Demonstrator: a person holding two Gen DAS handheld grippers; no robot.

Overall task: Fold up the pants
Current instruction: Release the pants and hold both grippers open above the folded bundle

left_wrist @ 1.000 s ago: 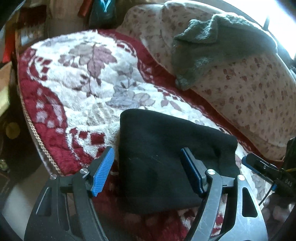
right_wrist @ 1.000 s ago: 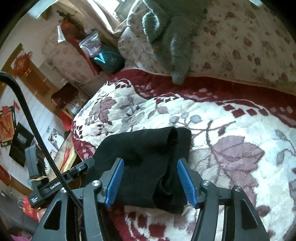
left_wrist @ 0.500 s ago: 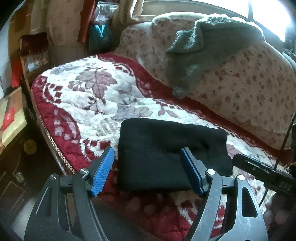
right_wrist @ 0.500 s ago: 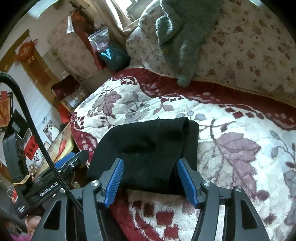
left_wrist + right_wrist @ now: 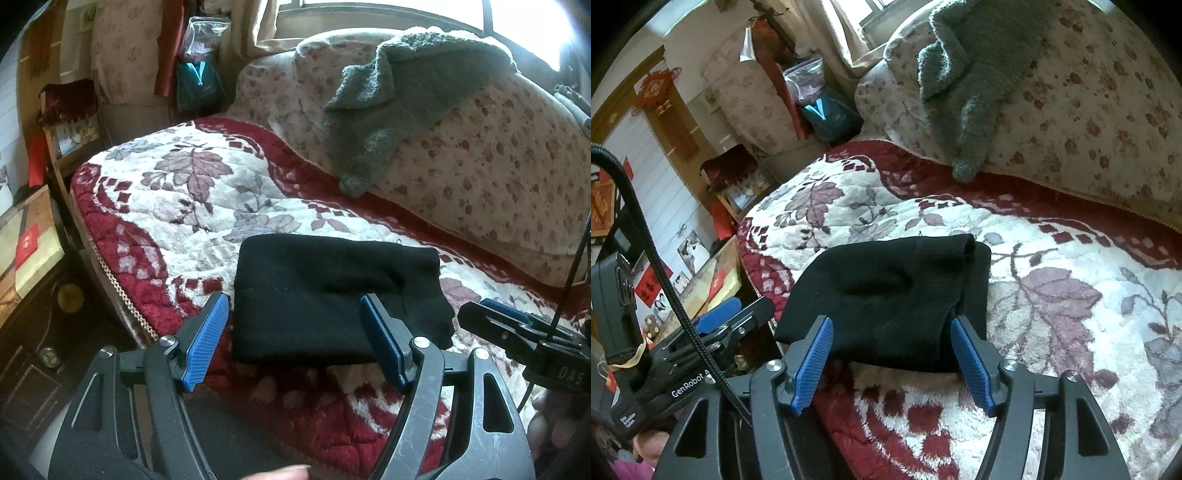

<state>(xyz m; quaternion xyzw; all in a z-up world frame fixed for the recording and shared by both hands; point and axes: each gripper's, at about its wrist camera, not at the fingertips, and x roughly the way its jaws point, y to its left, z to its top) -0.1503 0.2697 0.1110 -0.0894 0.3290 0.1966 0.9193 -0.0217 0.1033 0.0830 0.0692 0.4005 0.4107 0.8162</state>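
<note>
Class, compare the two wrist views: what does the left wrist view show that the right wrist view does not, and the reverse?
Only the left wrist view shows the window above the sofa back. Only the right shows the red knot ornament on the wall. Both show the folded black pants on the floral blanket, the grey towel, and both open grippers: left, right.

The left gripper (image 5: pixel 295 341) has its jaws spread wide, holding nothing. Just ahead of its blue pads (image 5: pixel 207 341) the black pants (image 5: pixel 317 295) lie folded into a compact rectangle on the red-and-white floral blanket (image 5: pixel 177 206). The right gripper (image 5: pixel 517 328) sits to the right of the pants. A grey knitted garment (image 5: pixel 402 107) drapes over the flowered sofa back (image 5: pixel 498 173) farther ahead.
</note>
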